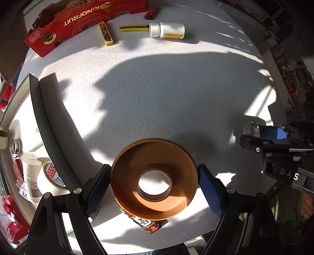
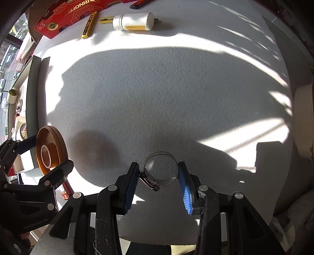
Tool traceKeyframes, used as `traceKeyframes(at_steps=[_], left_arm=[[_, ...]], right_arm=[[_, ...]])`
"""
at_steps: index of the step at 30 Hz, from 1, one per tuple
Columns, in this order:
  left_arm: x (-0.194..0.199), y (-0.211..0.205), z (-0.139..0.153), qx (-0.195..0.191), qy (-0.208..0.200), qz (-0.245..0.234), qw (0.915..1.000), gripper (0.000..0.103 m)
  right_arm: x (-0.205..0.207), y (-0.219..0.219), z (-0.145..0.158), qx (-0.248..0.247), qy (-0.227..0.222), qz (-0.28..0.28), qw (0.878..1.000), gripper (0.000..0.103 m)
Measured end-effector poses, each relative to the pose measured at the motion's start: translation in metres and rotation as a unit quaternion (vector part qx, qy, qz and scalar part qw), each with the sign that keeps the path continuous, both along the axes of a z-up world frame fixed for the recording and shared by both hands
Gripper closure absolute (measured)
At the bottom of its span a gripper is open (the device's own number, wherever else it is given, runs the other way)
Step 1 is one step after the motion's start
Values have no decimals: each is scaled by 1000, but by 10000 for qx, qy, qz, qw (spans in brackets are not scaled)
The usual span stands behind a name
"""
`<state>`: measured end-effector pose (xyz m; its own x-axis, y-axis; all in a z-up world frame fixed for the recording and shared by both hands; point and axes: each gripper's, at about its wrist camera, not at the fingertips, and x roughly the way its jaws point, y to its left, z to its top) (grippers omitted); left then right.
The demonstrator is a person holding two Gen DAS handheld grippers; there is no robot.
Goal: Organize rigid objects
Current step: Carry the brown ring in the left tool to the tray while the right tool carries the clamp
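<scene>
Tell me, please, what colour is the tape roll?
Brown, a wide roll with a paler core; the left wrist view shows it best.

A white textured table (image 1: 157, 88) bears a dark padded strip (image 1: 47, 125).

The left gripper (image 1: 154, 193) holds the tape roll (image 1: 154, 181) between its pads, above the table (image 1: 157, 98). A small packet (image 1: 146, 223) lies on the table under the roll's near edge. The right gripper (image 2: 159, 185), to the right, holds the hose clamp (image 2: 160, 169). At the table's far edge lie the box (image 1: 78, 21), the blade case (image 1: 106, 33), the utility knife (image 1: 134, 28) and the bottle (image 1: 166, 30), with the lighter (image 1: 151, 13) behind them. A bin (image 1: 49, 125) stands left of the table.
</scene>
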<state>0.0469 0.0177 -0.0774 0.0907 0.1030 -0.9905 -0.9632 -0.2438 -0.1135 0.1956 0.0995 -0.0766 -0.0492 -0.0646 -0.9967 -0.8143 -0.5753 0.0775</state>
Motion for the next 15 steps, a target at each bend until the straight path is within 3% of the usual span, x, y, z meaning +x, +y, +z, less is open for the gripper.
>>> traceKeyframes(at_steps=[8,15], left_arm=[[5,-29,46,423,-122,-458,9980,14],[-28,-47,72,704,31,-16,9975,14]], right_arm=[[13,-14,22,-70,177,-341,9992,61],[-1,-25,36,70,282,-290,9992,61]])
